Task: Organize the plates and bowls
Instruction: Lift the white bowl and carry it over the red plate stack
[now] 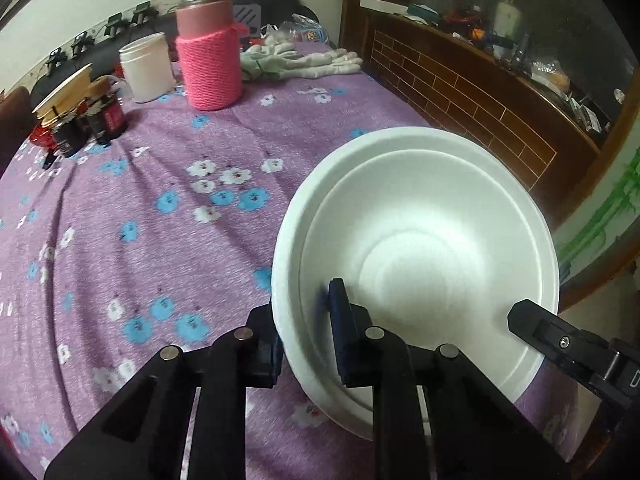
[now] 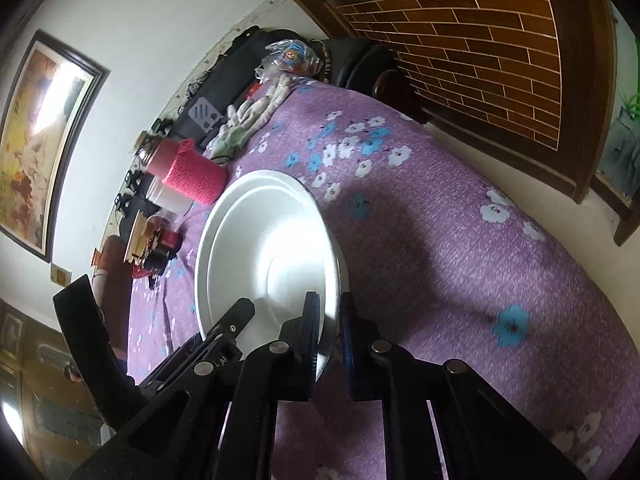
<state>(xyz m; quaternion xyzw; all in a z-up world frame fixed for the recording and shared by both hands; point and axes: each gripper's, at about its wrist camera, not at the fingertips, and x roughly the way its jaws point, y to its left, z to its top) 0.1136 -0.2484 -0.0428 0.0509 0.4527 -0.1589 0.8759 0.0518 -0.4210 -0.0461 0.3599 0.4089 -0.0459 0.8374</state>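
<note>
Two white bowls (image 1: 420,240) sit nested as one stack, mouths up and tipped slightly, on the purple flowered cloth (image 1: 160,240). The left gripper (image 1: 308,332) is pinched on the stack's near rim, one finger inside; the right gripper (image 2: 330,336) likewise clamps the rim from the opposite side.

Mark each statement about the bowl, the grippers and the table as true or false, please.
1. Both hand-held grippers clamp the white bowl's rim. True: the left and right each have a finger on either side of it.
2. The bowl holds soup. False: it is empty.
3. The tablecloth is plain green. False: it is purple with flowers.
4. A jar in a pink knitted sleeve stands upright on the table. True.
5. Gloves lie inside the bowl. False: they lie at the table's far edge.
</note>
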